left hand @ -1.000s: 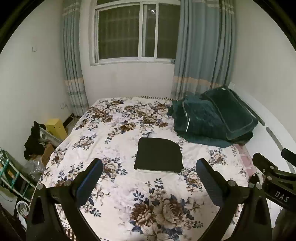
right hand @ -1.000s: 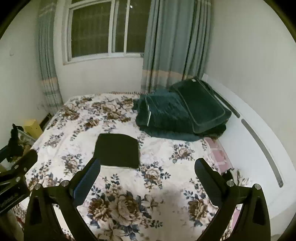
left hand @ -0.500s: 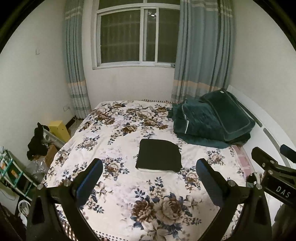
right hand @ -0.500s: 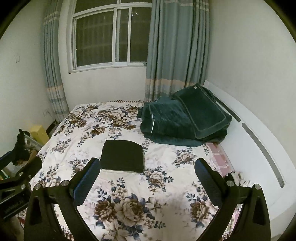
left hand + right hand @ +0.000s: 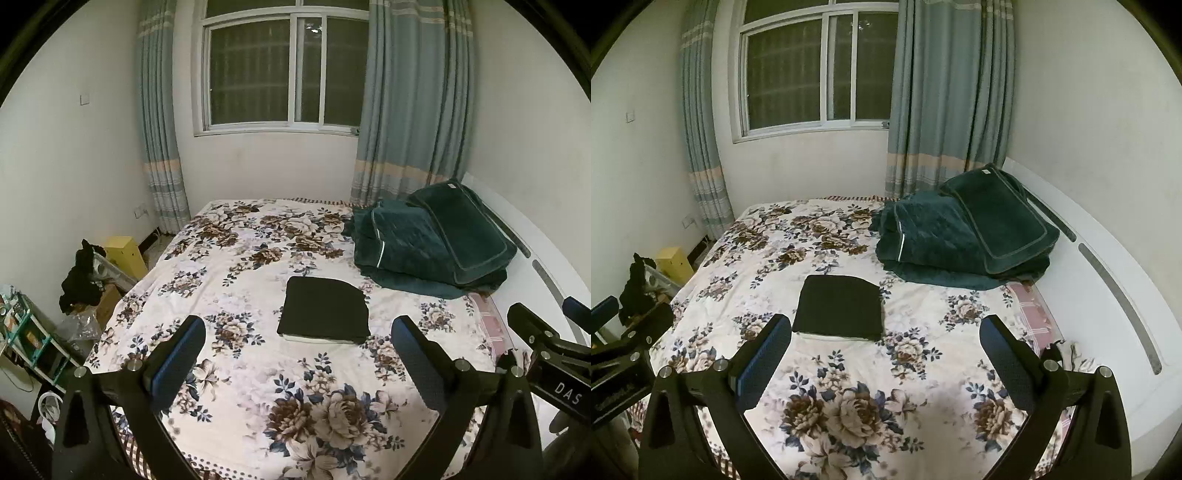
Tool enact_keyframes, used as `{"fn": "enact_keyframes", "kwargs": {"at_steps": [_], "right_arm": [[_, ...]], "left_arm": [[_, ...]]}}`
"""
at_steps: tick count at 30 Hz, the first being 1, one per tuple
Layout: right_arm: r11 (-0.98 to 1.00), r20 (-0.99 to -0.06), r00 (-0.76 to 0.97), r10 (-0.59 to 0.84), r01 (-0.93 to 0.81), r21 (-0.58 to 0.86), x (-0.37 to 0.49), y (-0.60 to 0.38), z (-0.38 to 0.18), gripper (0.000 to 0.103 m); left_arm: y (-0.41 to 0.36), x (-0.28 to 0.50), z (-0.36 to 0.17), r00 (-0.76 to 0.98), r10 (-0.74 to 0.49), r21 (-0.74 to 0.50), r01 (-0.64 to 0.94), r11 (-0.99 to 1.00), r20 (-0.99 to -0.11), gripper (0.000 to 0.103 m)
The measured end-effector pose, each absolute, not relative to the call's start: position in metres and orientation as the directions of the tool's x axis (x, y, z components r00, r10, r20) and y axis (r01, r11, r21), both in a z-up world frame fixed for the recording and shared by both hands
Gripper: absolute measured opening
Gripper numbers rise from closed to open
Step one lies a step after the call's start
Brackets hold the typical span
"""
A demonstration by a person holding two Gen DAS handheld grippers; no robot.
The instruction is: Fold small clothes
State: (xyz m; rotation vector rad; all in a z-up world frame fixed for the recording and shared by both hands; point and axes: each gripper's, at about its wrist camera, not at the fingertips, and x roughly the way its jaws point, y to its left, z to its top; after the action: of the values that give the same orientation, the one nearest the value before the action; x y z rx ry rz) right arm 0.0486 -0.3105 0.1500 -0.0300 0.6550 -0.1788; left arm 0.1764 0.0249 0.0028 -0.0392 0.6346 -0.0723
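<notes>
Your floral bedspread fills mid-frame below a dark window. The folded black garment lies flat at centre, teal quilt upper right. Left gripper and right gripper gape wide, empty. Left-edge clutter is indistinct.

A small home bedroom is shown. Most of the floor is taken up by a bed covered with a floral sheet, on which a dark green quilt is heaped at the far right against a white headboard. A barred sliding window is set in the far wall and is flanked by blue-grey striped curtains. Household clutter is seen on the left: a yellow box, dark clothes and a small teal shelf rack.
</notes>
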Motion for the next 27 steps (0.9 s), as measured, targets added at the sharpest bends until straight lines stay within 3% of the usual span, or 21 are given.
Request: {"fn": "enact_keyframes", "kwargs": {"at_steps": [27], "right_arm": [[0.987, -0.599, 0.785, -0.161, 0.138, -0.084, 0.0505, -0.3043, 0.1496, 0.103]], "left_arm": [[0.0270, 0.1686, 0.0119, 0.818, -0.076, -0.055, 0.054, 0.997, -0.571, 0.103]]}}
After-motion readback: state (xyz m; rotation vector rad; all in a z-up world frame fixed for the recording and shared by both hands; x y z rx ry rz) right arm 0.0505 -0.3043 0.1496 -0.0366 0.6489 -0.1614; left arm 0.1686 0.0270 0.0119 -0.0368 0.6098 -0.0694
